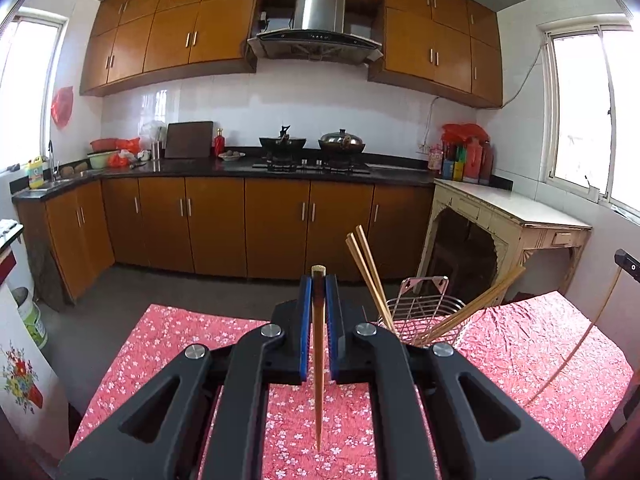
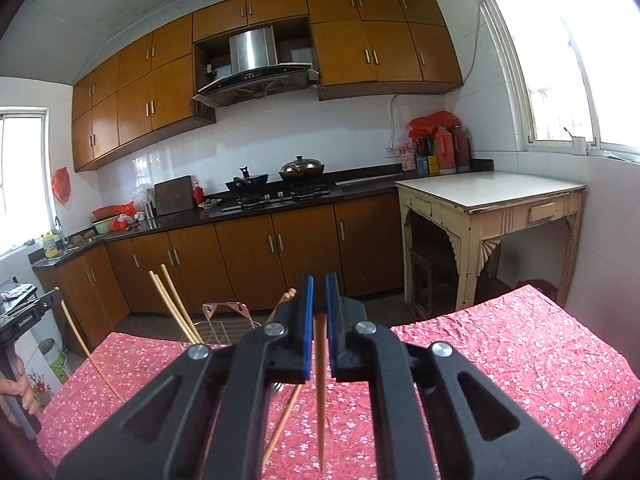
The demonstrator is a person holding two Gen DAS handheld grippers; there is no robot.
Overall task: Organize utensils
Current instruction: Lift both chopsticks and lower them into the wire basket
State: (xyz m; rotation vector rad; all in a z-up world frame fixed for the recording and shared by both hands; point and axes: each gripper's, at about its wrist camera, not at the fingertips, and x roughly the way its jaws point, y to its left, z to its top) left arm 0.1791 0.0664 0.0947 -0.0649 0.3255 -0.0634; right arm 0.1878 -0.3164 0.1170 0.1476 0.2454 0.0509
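The left claw [image 1: 319, 292] is clamped on one chopstick [image 1: 318, 360], which hangs upright above the floral-clothed counter [image 1: 180, 340]; just right of it a wire holder [image 1: 424, 312] carries more chopsticks [image 1: 370, 276]. The right claw [image 2: 319, 292] pinches its own chopstick [image 2: 319, 392]. Only its view shows a loose chopstick [image 2: 282, 424] beneath the claw, and a hand [image 2: 18, 384] far left.

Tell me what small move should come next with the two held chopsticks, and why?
Probably carry the left gripper toward the wire holder and lower its chopstick in. Both grippers are shut on one chopstick each, hanging above the red tablecloth, and the holder already contains several chopsticks. The right gripper with its chopstick could follow.
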